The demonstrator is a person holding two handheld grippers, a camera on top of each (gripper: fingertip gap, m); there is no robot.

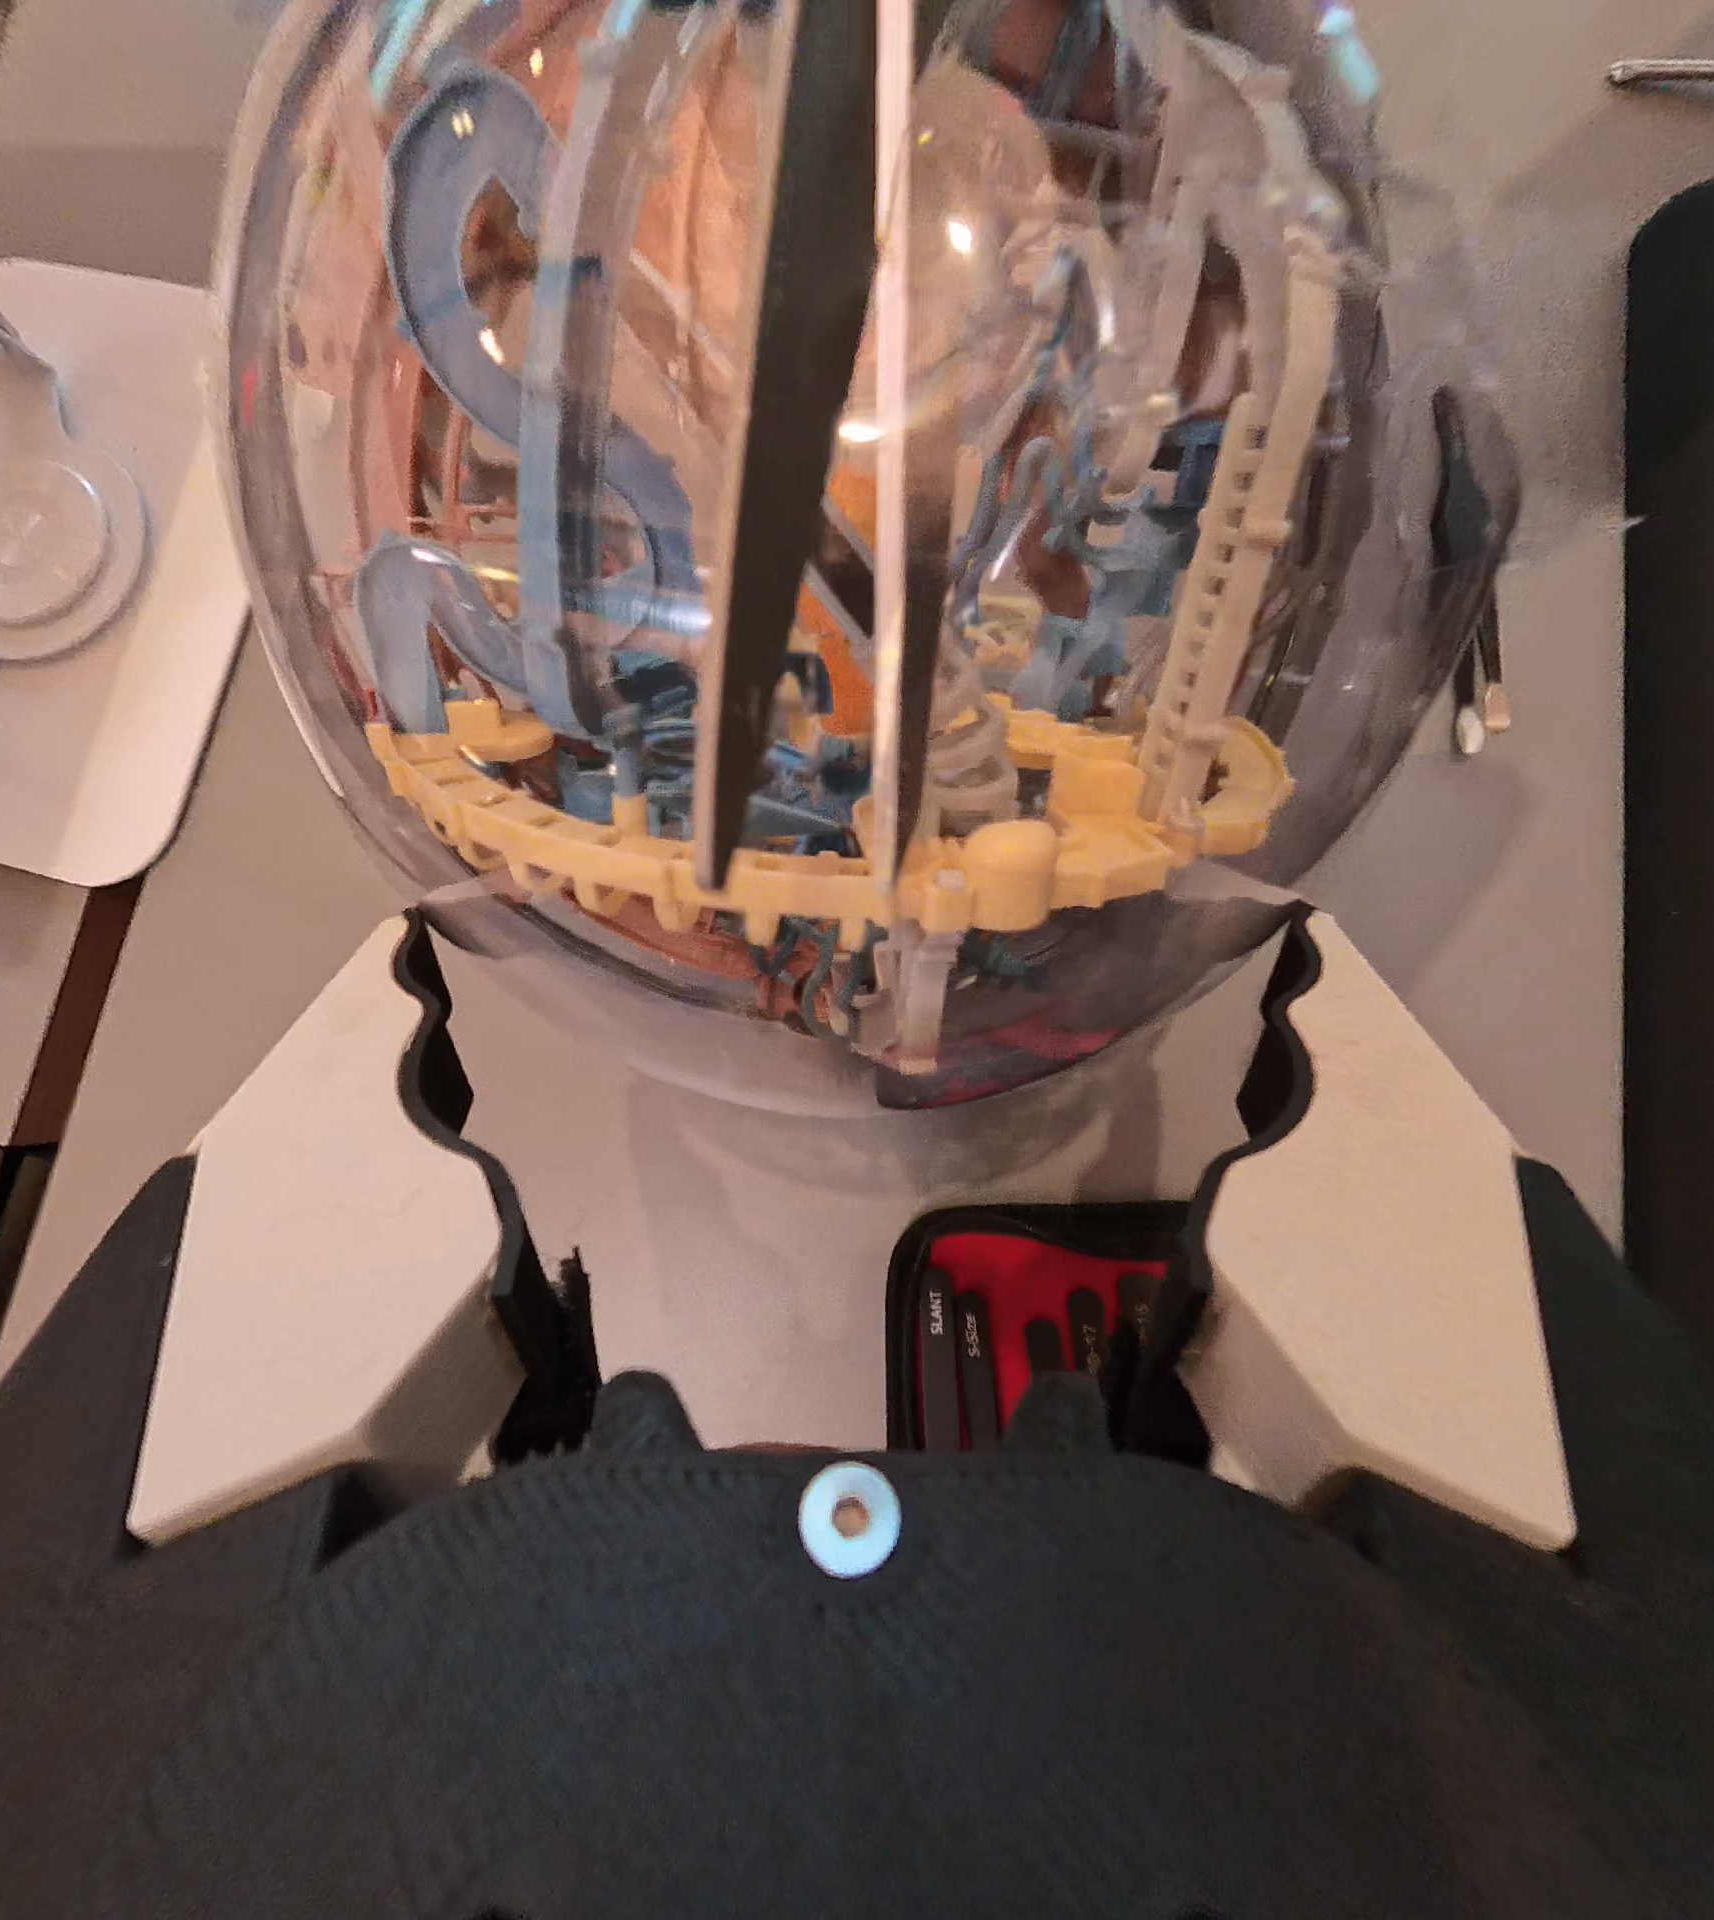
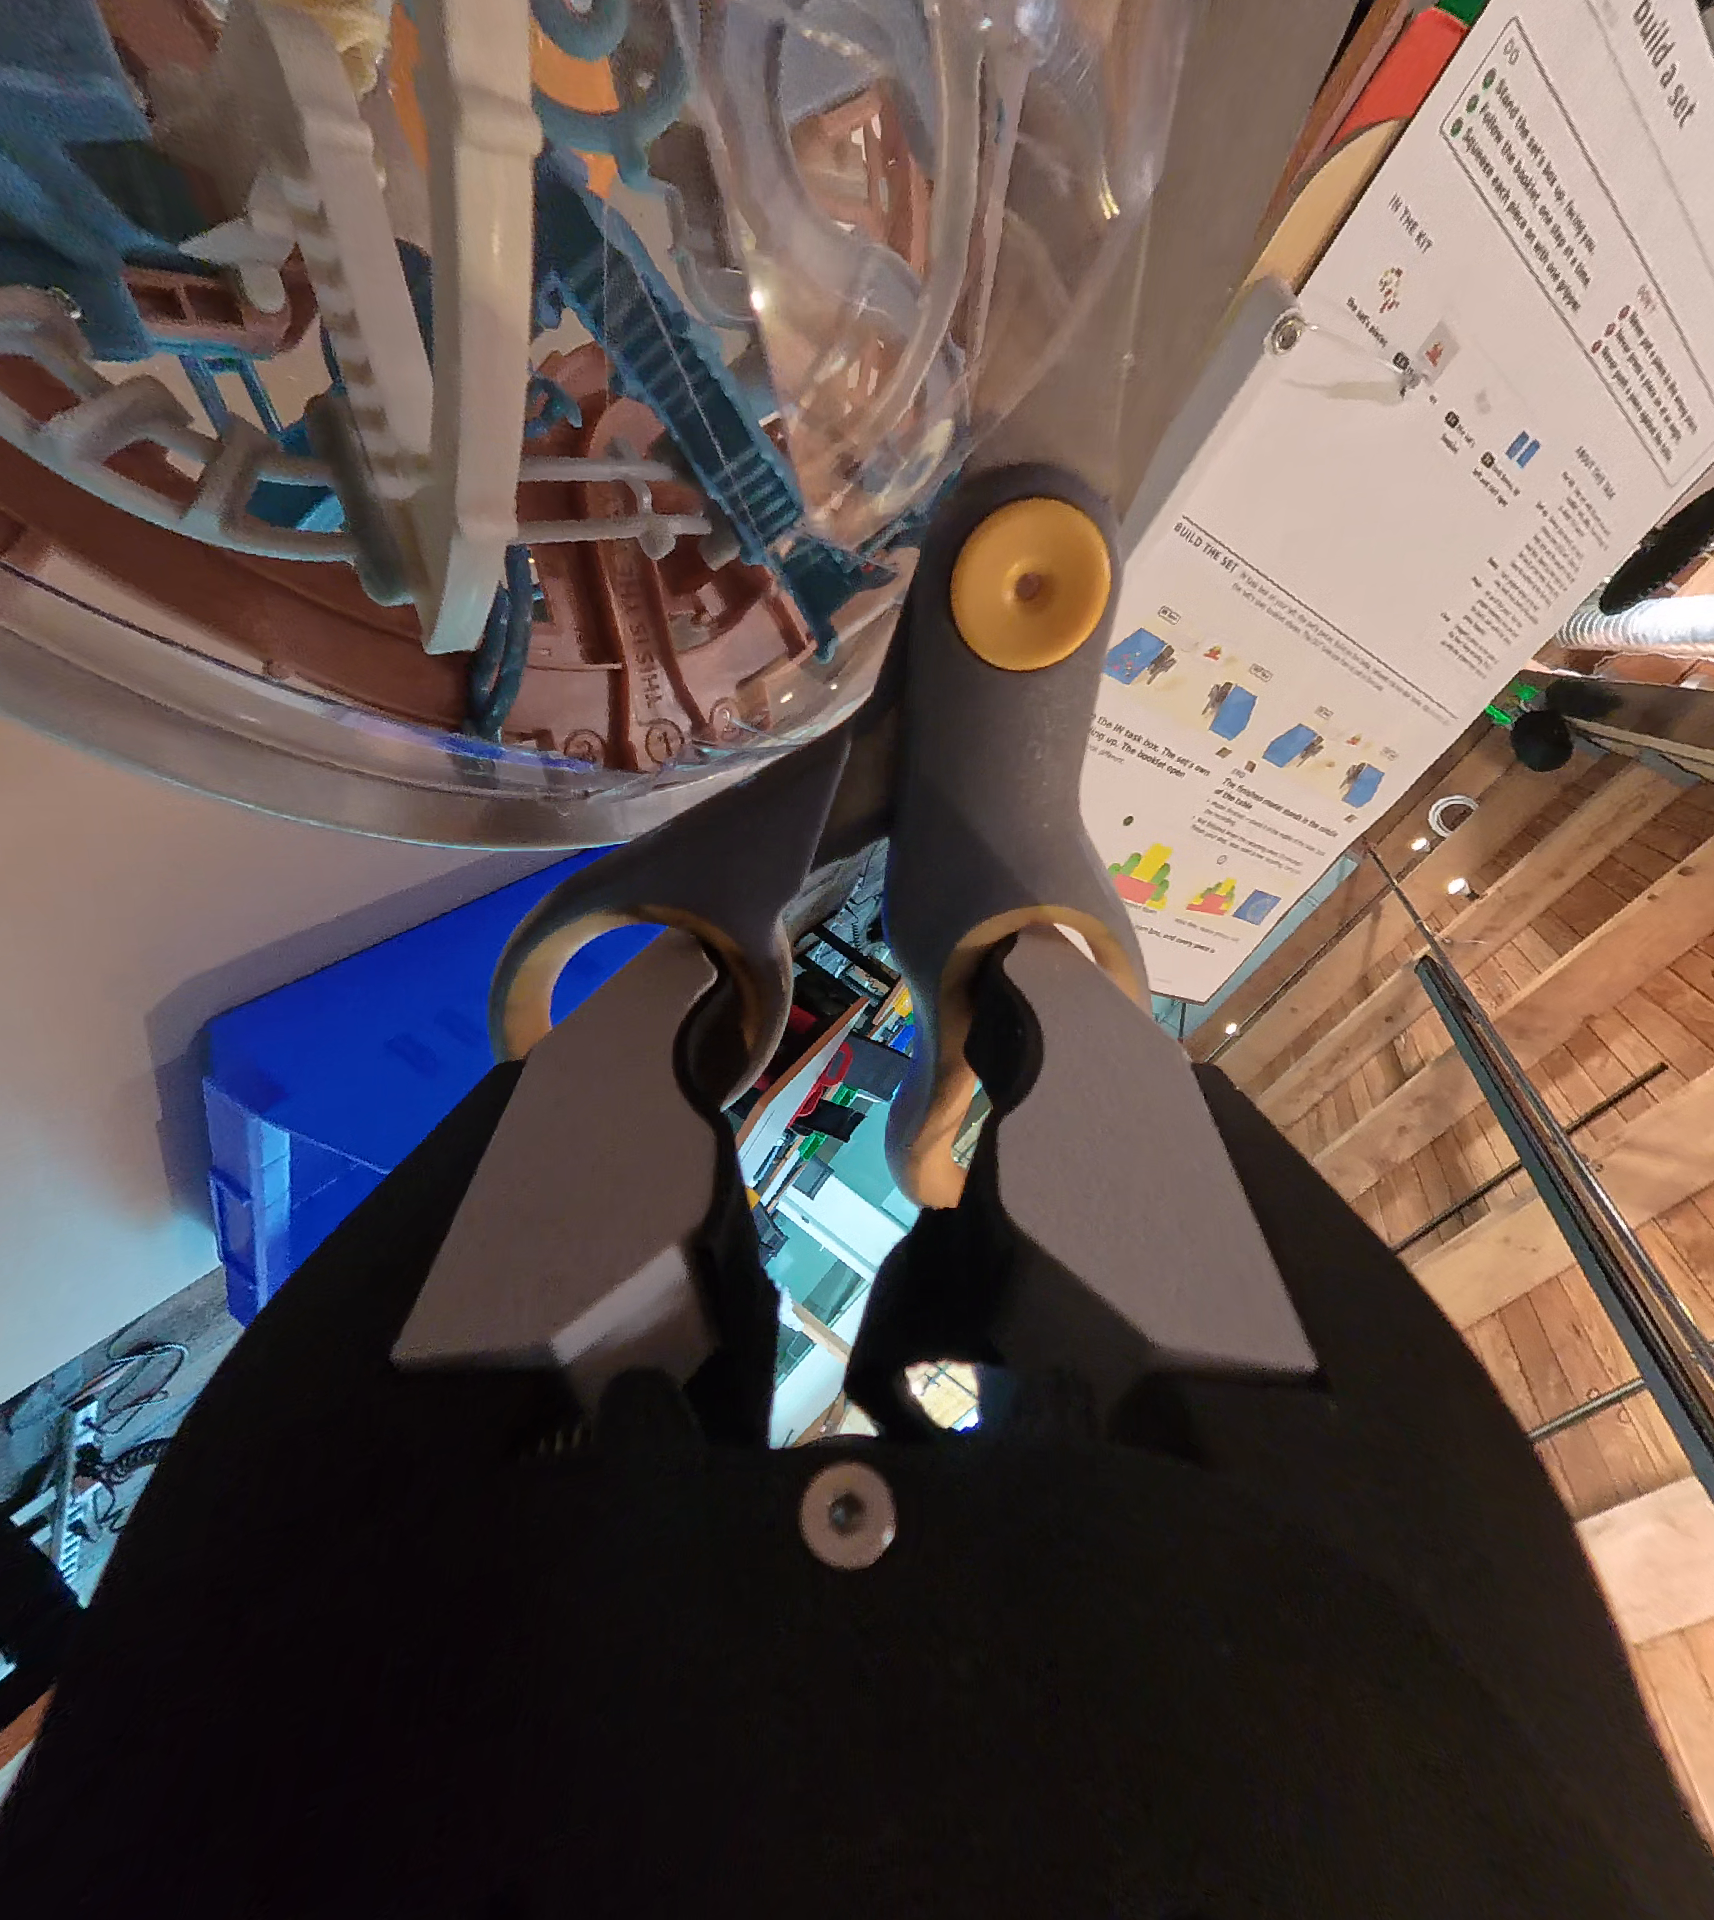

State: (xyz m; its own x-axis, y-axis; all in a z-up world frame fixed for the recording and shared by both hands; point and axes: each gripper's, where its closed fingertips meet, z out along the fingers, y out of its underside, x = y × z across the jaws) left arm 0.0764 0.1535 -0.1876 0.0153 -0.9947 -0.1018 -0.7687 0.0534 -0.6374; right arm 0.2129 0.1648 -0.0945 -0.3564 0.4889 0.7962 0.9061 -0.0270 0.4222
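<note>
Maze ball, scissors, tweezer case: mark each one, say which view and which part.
maze ball [image 1: 624, 436]: left wrist view, clear shell over the blue track.
scissors [image 2: 1029, 588]: right wrist view, yellow pivot cap.
tweezer case [image 1: 1040, 1273]: left wrist view, red lining between the left gripper's fingers.

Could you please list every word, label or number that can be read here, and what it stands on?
I do not quote writing; these bear it.
White poster, right wrist view: printed headings and small paragraphs.
Brown track inside the clear ball: raised letters and numerals.
Black sleeves in the red-lined case, left wrist view: white print.
</note>
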